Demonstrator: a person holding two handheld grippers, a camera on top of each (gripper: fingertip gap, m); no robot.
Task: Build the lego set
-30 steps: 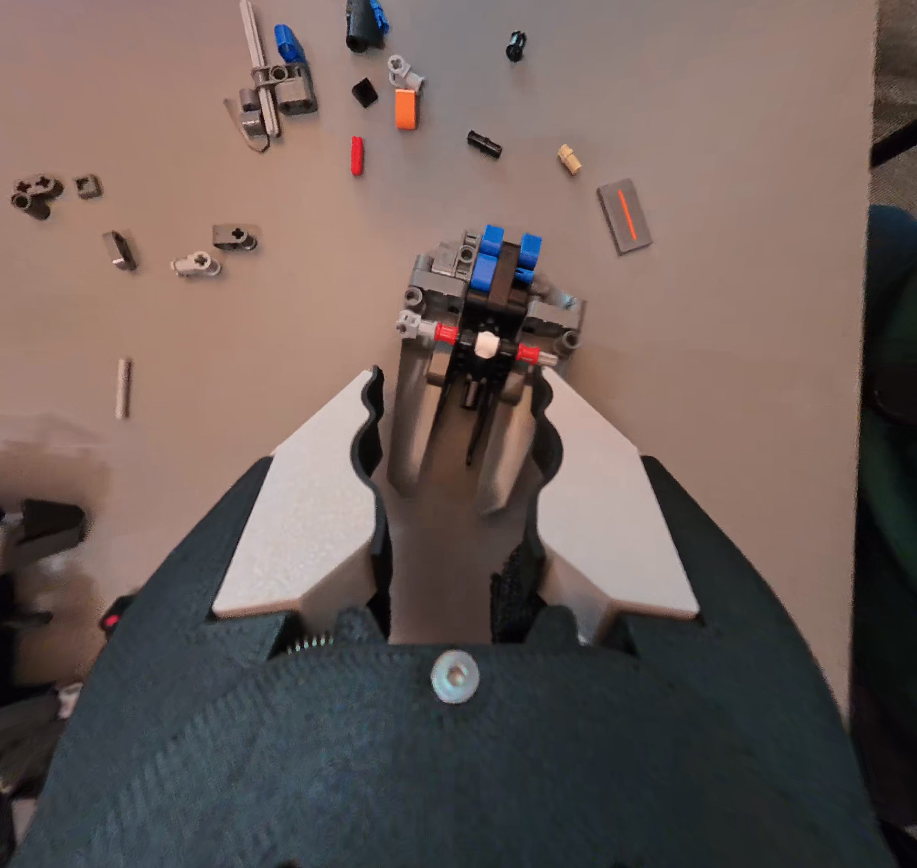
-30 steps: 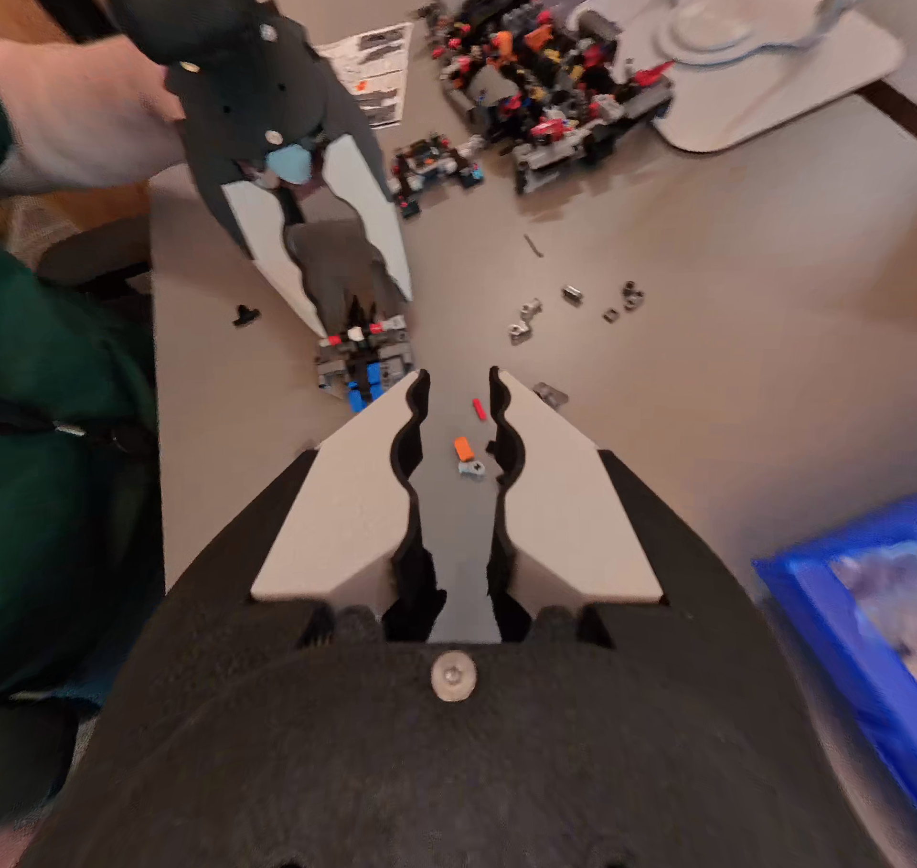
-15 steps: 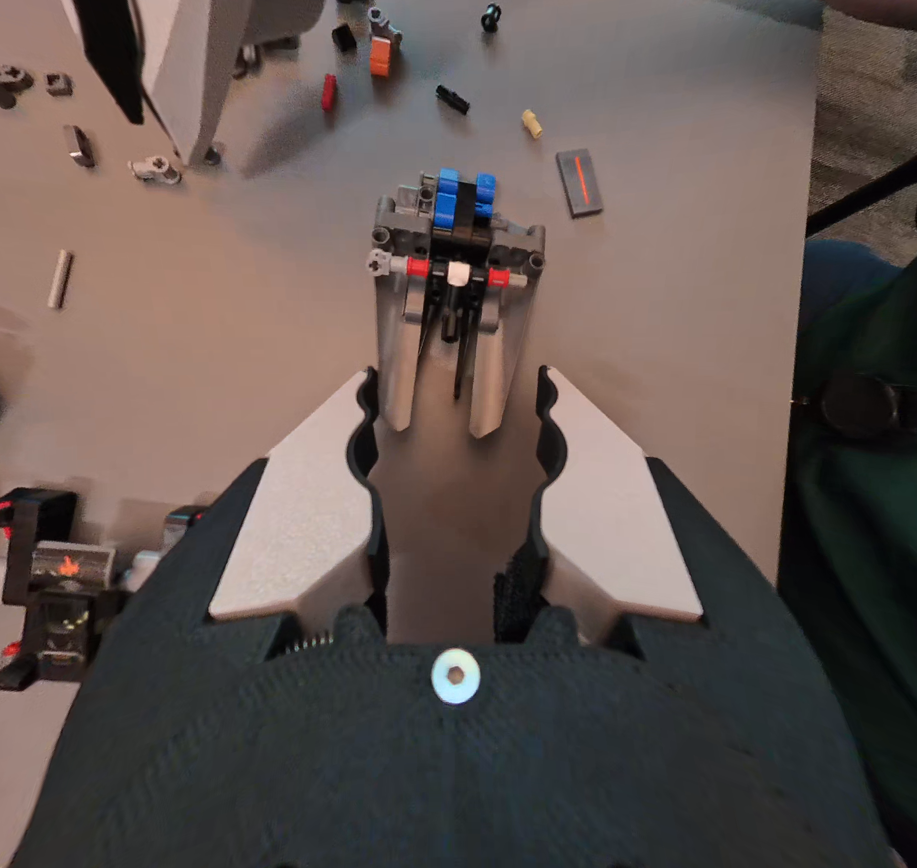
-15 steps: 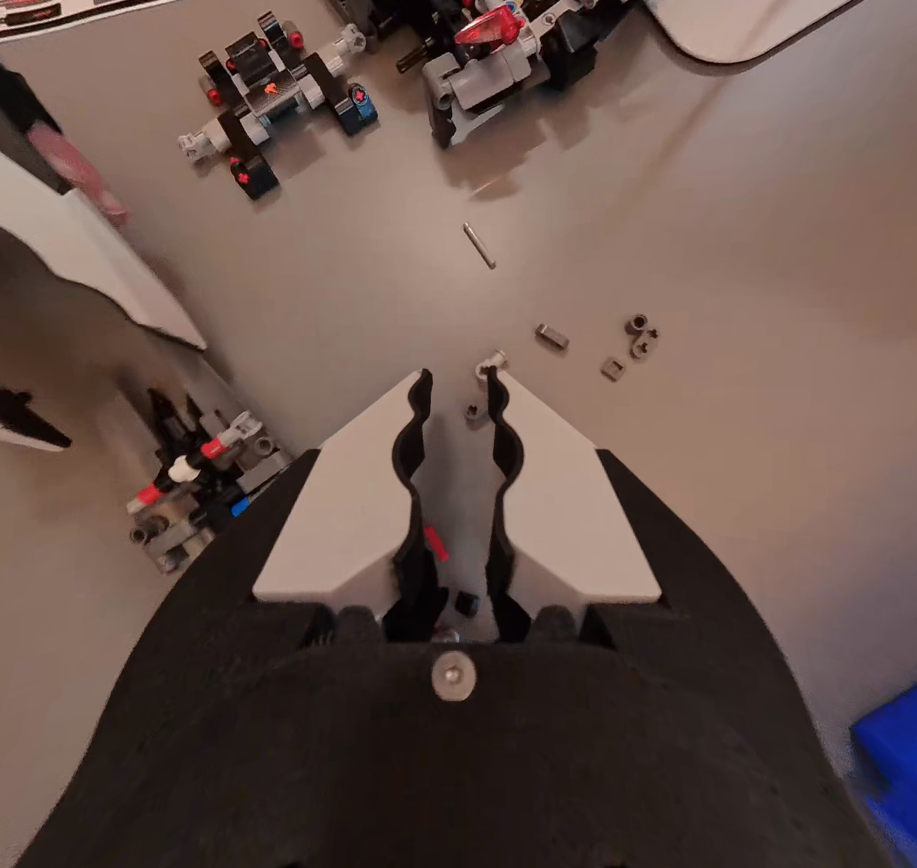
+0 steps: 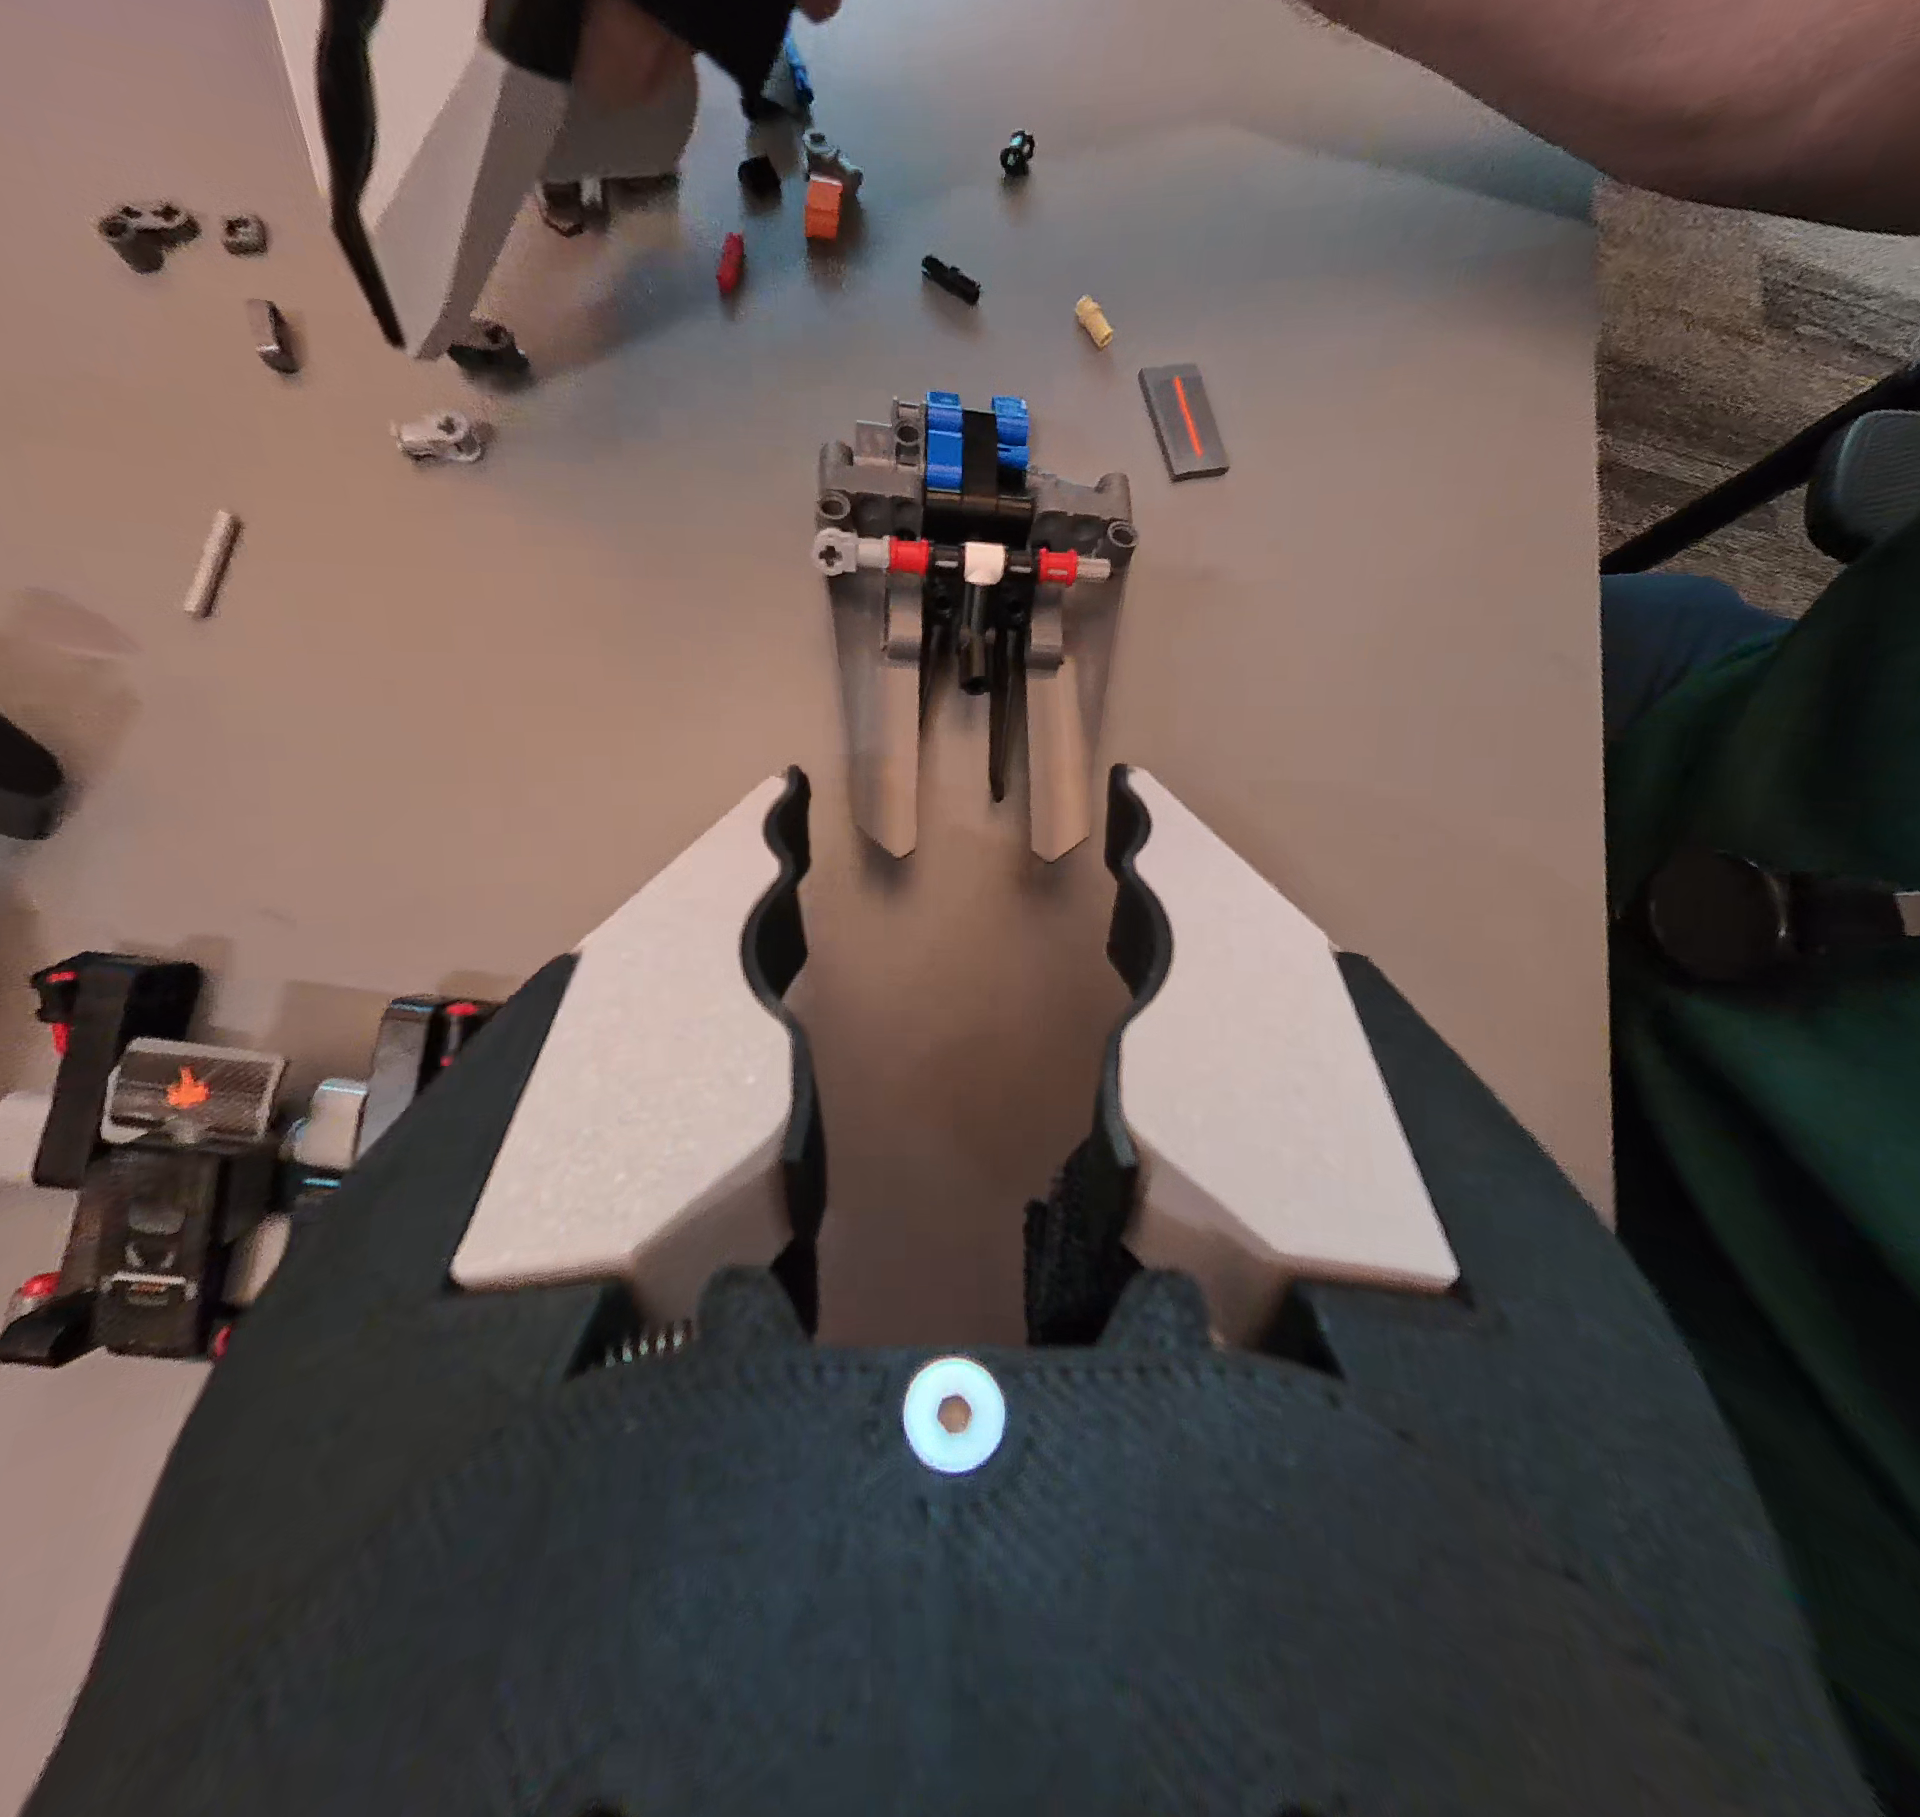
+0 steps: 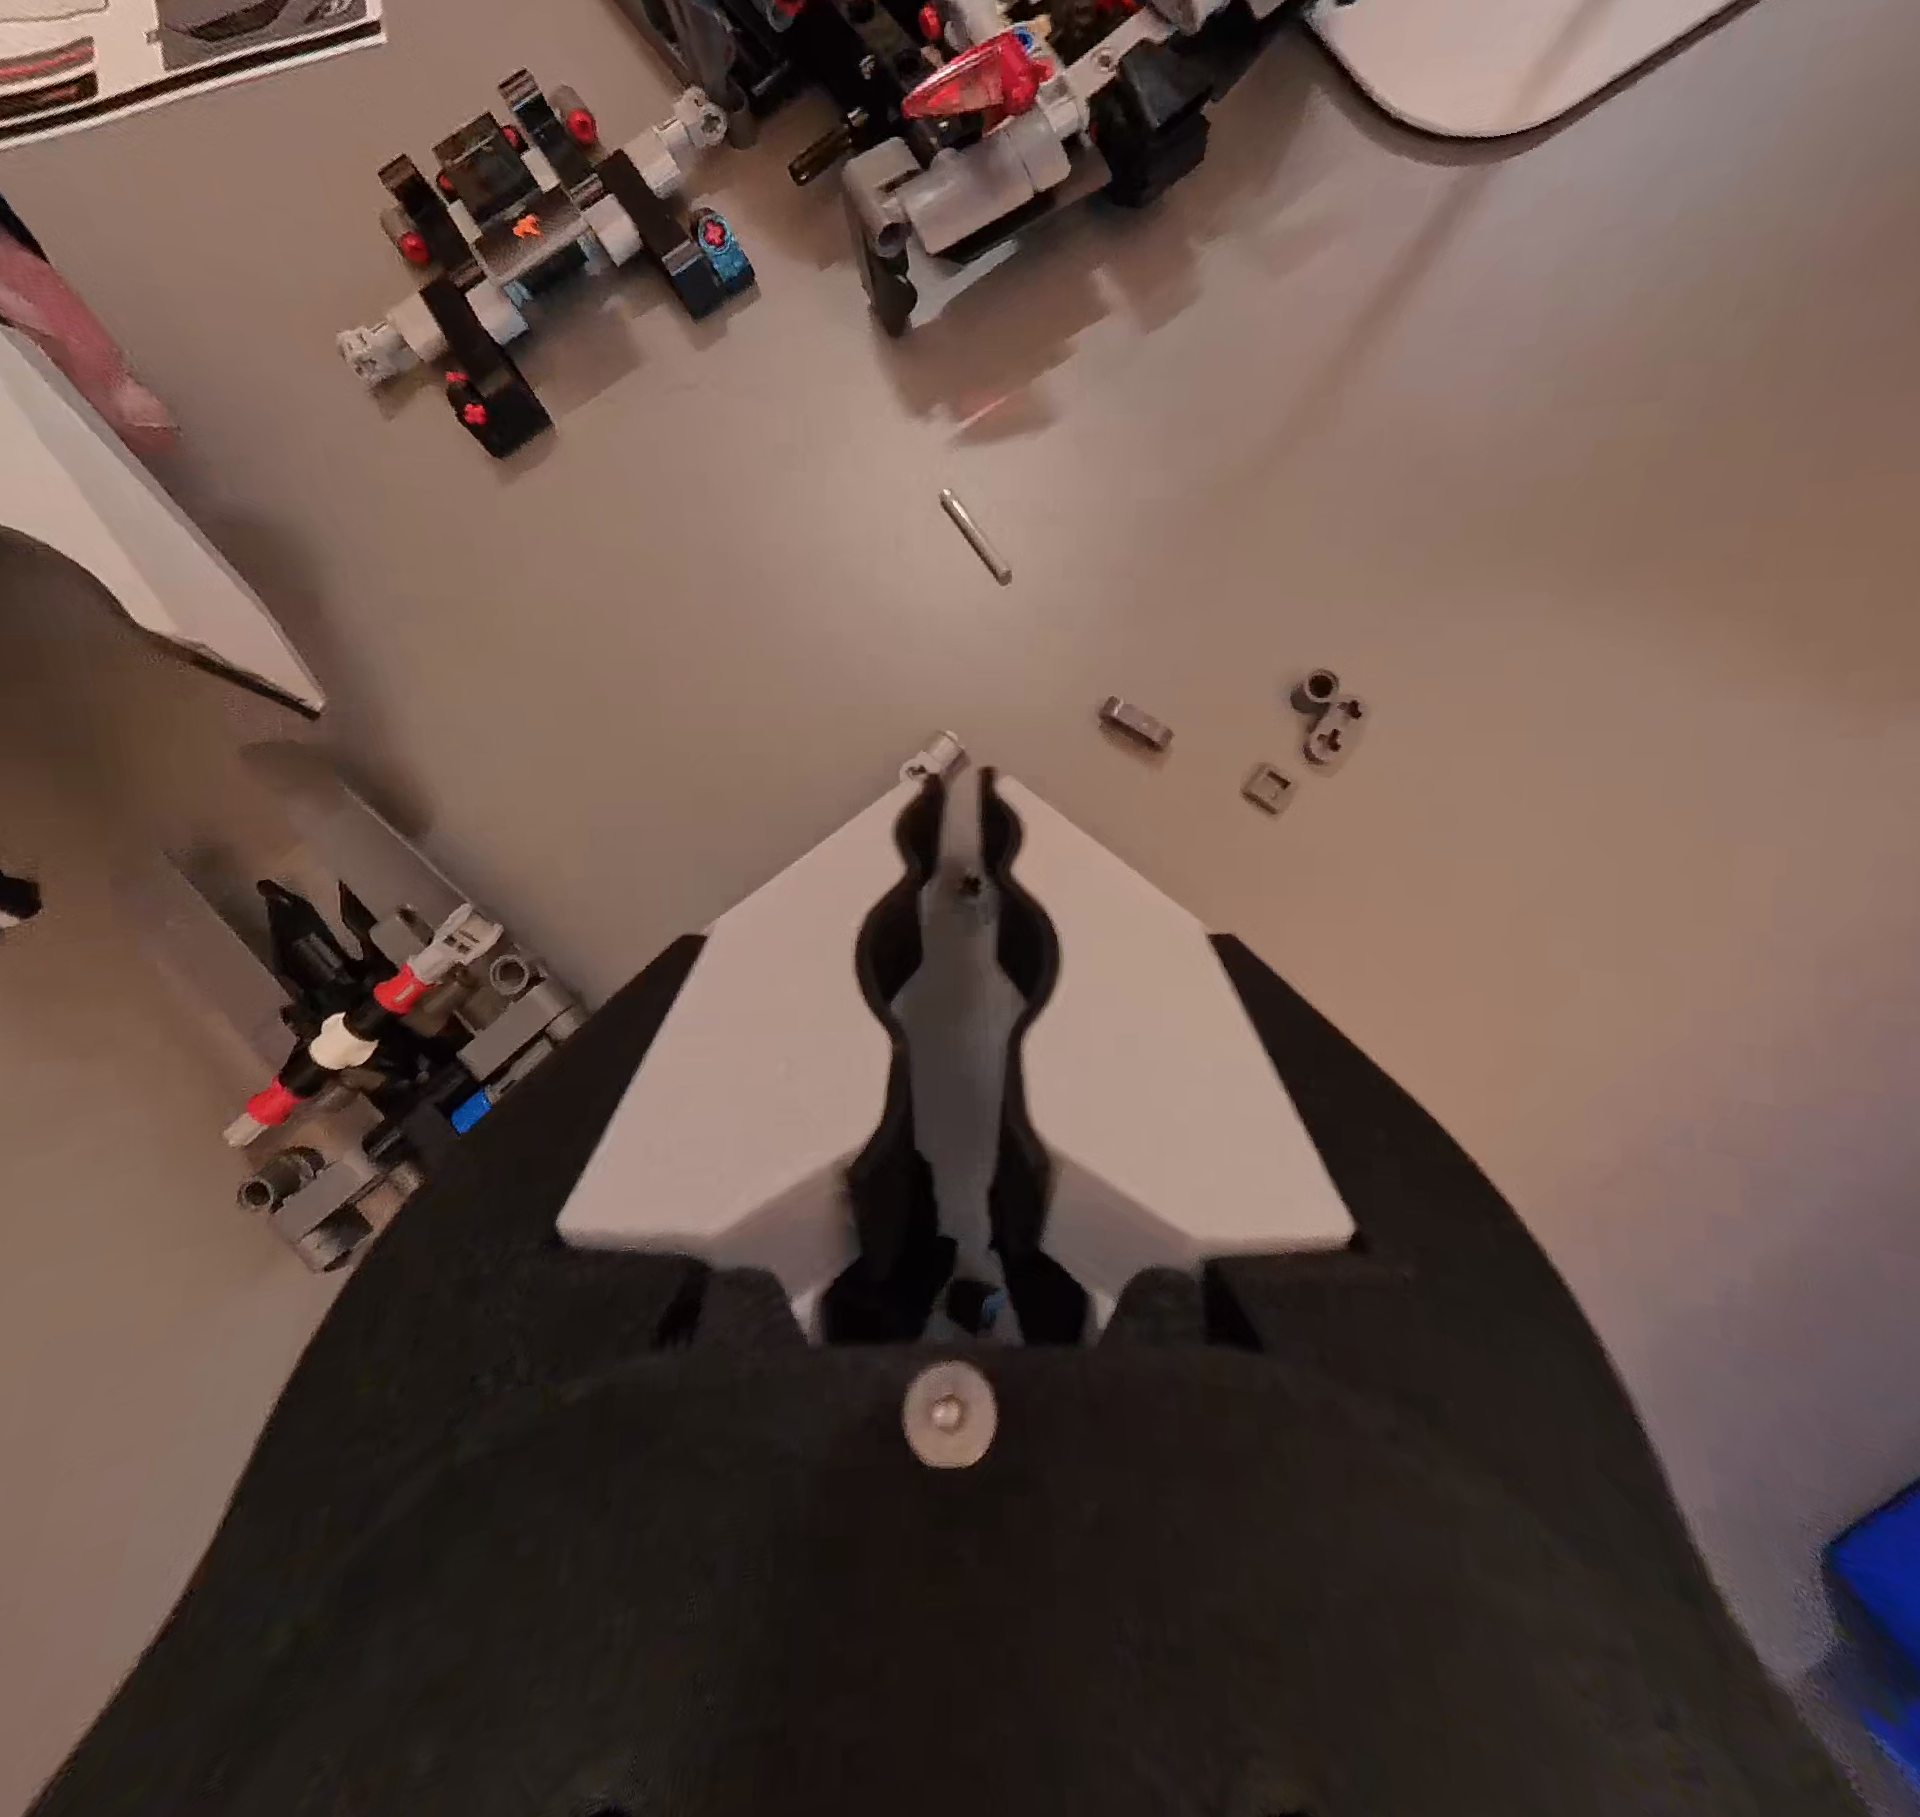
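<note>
The tabletop (image 5: 1351, 728) carries everything. Largest is the main car build (image 6: 987, 53) at the far edge, with a black-and-grey sub-assembly (image 6: 520, 240) just left of it. The landmark is the grey fork-shaped sub-assembly (image 5: 971, 604), the one with blue bricks and a red-and-white axle. The left tool (image 5: 956, 801) sits just short of its two prongs, fingers spread wide and empty. Well left of the landmark, the right tool (image 6: 961, 780) has its fingers nearly together around a small dark grey connector (image 6: 971, 884); whether it is truly clamped I cannot tell. A light grey connector (image 6: 935, 754) lies at the tips. To do the pick well, I'd squeeze squarely on the dark connector and lift straight, so the light one is not dragged along.
</note>
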